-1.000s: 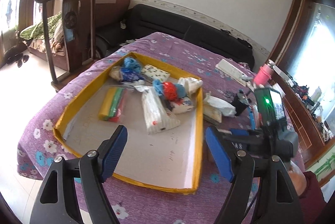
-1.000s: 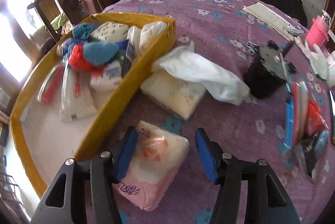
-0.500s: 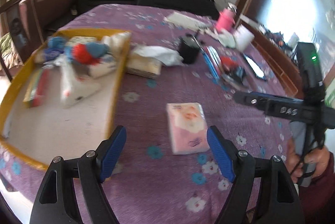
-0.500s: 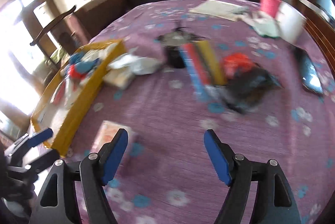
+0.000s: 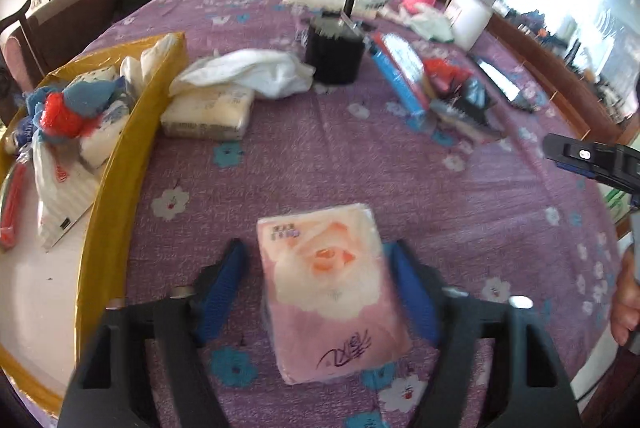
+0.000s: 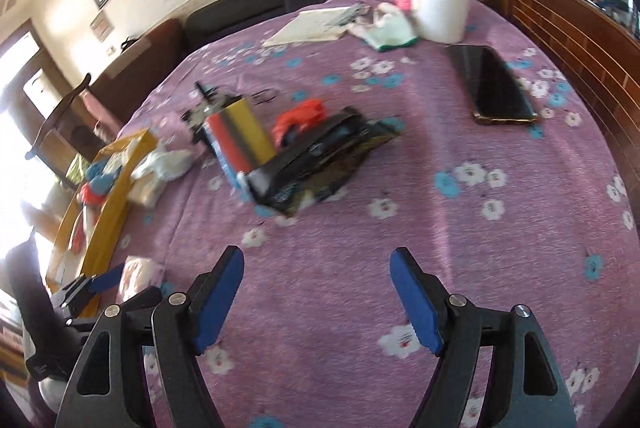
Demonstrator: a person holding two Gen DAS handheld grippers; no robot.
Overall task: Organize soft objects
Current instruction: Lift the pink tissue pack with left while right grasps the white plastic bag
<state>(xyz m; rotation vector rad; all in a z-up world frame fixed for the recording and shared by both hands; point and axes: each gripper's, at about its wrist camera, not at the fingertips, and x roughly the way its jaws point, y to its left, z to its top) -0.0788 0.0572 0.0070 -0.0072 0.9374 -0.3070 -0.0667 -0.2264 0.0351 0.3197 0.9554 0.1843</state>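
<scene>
Straddling the pink tissue pack (image 5: 332,292) on the tabletop (image 5: 500,196), the left gripper (image 5: 320,288) has just been closing, its fingers not yet pressing it. The right gripper (image 6: 318,296) stands wide apart and empty; only its view shows a black phone (image 6: 492,88).

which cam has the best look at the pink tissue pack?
Left wrist. The tissue pack fills the lower centre, its printed top fully visible, lying on the tablecloth between the left gripper fingers. The right wrist view catches only a pale, blurred corner at the lower left, partly behind the left gripper.
</scene>
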